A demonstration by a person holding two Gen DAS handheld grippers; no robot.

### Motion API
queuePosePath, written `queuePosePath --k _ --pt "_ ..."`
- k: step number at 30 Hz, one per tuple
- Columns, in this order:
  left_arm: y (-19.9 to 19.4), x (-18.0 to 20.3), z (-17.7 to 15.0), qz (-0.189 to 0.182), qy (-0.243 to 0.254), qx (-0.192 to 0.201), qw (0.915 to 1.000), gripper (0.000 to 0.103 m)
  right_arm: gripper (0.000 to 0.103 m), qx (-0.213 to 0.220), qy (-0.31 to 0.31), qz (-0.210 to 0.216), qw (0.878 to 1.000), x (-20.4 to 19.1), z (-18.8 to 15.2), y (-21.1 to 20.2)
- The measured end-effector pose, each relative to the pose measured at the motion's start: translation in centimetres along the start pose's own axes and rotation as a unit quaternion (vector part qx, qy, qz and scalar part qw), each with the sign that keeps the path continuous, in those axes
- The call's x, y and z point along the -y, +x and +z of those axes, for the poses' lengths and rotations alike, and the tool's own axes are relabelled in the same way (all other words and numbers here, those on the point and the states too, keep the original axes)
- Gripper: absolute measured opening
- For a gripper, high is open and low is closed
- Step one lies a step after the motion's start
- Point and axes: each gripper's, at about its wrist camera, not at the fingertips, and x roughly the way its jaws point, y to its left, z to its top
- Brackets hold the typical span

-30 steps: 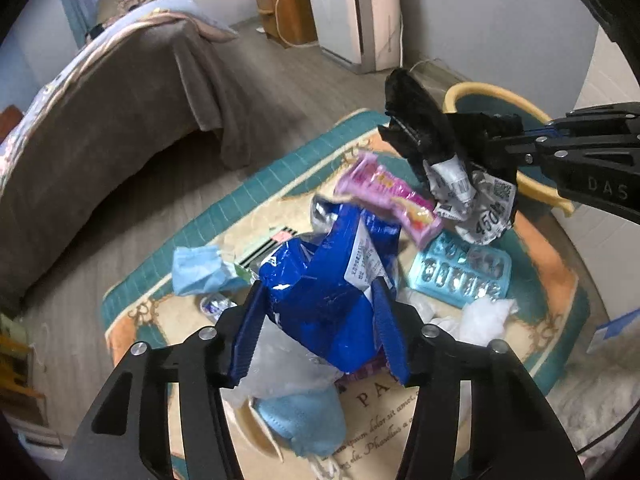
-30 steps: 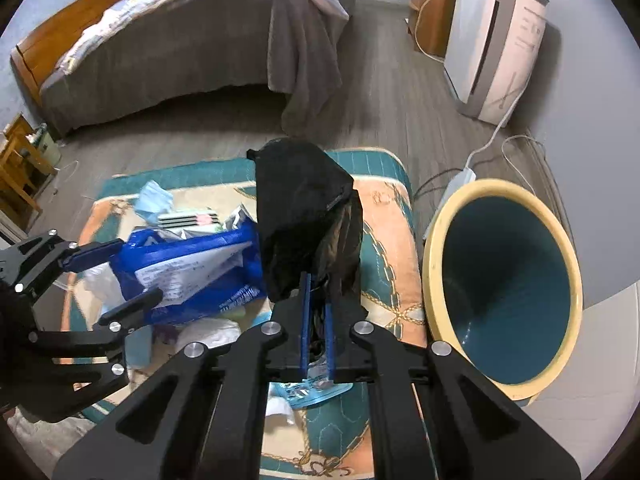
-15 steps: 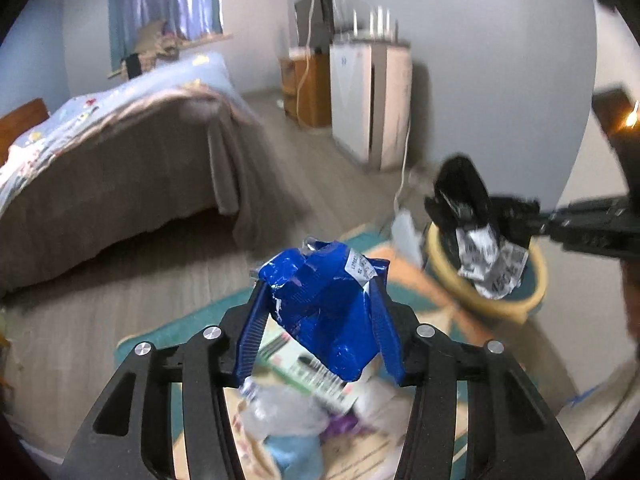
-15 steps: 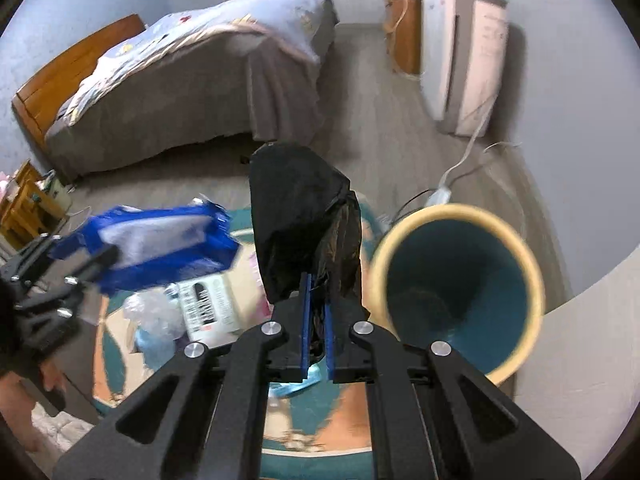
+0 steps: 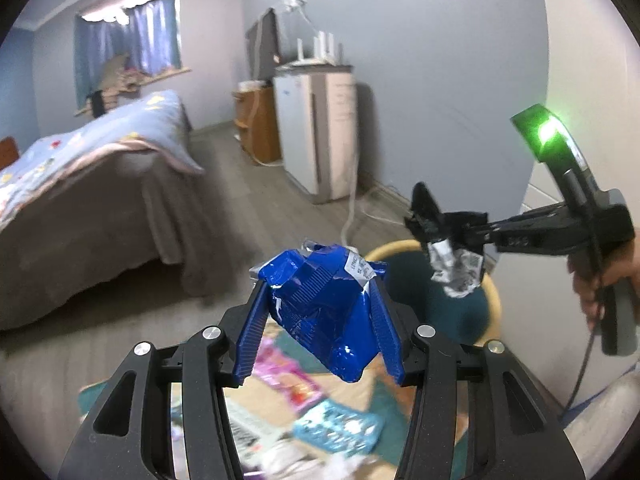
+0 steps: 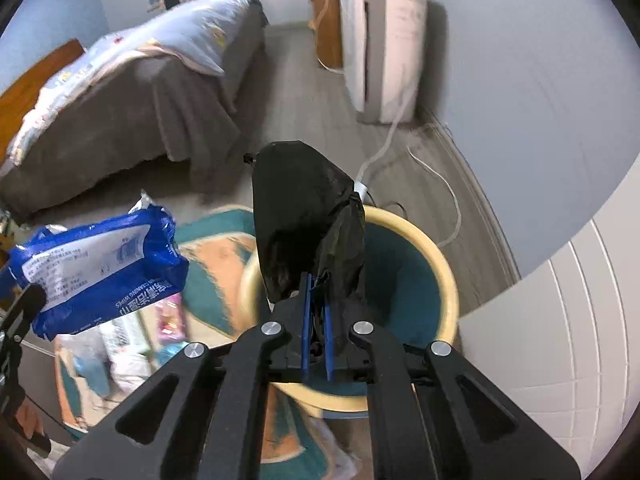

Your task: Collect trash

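Observation:
My left gripper (image 5: 320,312) is shut on a crumpled blue wipes packet (image 5: 324,304) and holds it in the air just left of the bin; the packet also shows in the right wrist view (image 6: 100,264). My right gripper (image 6: 316,320) is shut on a black wrapper (image 6: 304,236) with a silver printed underside (image 5: 456,272) and holds it over the open mouth of the yellow-rimmed teal bin (image 6: 444,280). The bin's rim also shows in the left wrist view (image 5: 494,300). More trash lies on the rug (image 5: 360,392) below.
On the rug lie a pink wrapper (image 5: 288,380), a light blue blister pack (image 5: 340,428) and white tissues (image 6: 124,364). A bed (image 6: 132,88) stands at the left, a white appliance (image 6: 384,52) with a cable (image 6: 436,184) by the wall.
Both grippers have risen from the rug with their trash and moved toward the bin. The black wrapper now hangs over the bin's mouth.

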Motion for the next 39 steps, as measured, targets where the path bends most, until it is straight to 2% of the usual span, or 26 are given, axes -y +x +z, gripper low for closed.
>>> queuePosePath --k 3,7,10,16,17,19,20,23,24,25,27,29,35,39 --pt "2.8 1.8 0.4 -0.023 0.001 -0.022 0.9995 0.052 0.005 -0.023 0.012 -0.004 1.000 1.9 -0.7 1.6" --pt "6.2 4.4 0.4 -0.035 0.017 -0.049 0.9980 0.052 0.005 -0.049 0.028 -0.009 0.998 4.3 -1.6 3.3" --pt "8.0 5.4 0.4 -0.047 0.017 -0.054 0.9973 0.056 0.005 -0.058 0.036 -0.011 0.998 5.4 -1.9 3.8" --pt "10.1 6.6 0.0 -0.041 0.042 -0.064 0.9962 0.064 0.009 -0.063 0.042 -0.012 0.997 5.9 -1.8 4.2" --pt "10.2 6.5 0.0 -0.038 0.045 -0.065 0.9962 0.066 0.014 -0.064 0.043 -0.012 0.997 5.9 -1.7 4.3" --pt "9.9 6.3 -0.1 -0.033 0.047 -0.060 0.9965 0.077 0.027 -0.063 0.042 -0.010 0.997 5.8 -1.6 4.2" --pt "9.6 6.2 -0.1 -0.031 0.047 -0.057 0.9968 0.079 0.037 -0.061 0.042 -0.010 0.997 5.7 -1.5 4.1" --pt "8.4 5.6 -0.2 -0.028 0.044 -0.049 0.9974 0.084 0.053 -0.052 0.040 -0.006 0.998 5.1 -1.3 3.7" --pt "7.8 5.2 -0.2 -0.025 0.042 -0.045 0.9978 0.089 0.064 -0.050 0.038 -0.005 0.998 4.8 -1.1 3.5" --pt "7.2 4.8 -0.2 -0.019 0.041 -0.039 0.9982 0.092 0.070 -0.047 0.034 -0.005 0.998 4.4 -1.0 3.3" --pt "6.0 3.9 -0.2 -0.011 0.032 -0.033 0.9989 0.094 0.091 -0.036 0.025 -0.007 0.999 3.5 -0.7 2.7" --pt "5.0 3.1 -0.2 -0.006 0.021 -0.034 0.9992 0.094 0.098 -0.023 0.015 -0.006 1.000 2.5 -0.4 1.9" --pt "0.9 -1.0 -0.9 0.025 -0.014 -0.029 0.9992 0.096 0.097 -0.003 -0.012 -0.009 1.000 -1.1 0.2 0.2" --pt "-2.0 -4.5 -2.2 0.066 -0.038 -0.030 0.9967 0.098 0.097 0.006 -0.023 0.003 1.000 -3.6 0.2 -0.5"
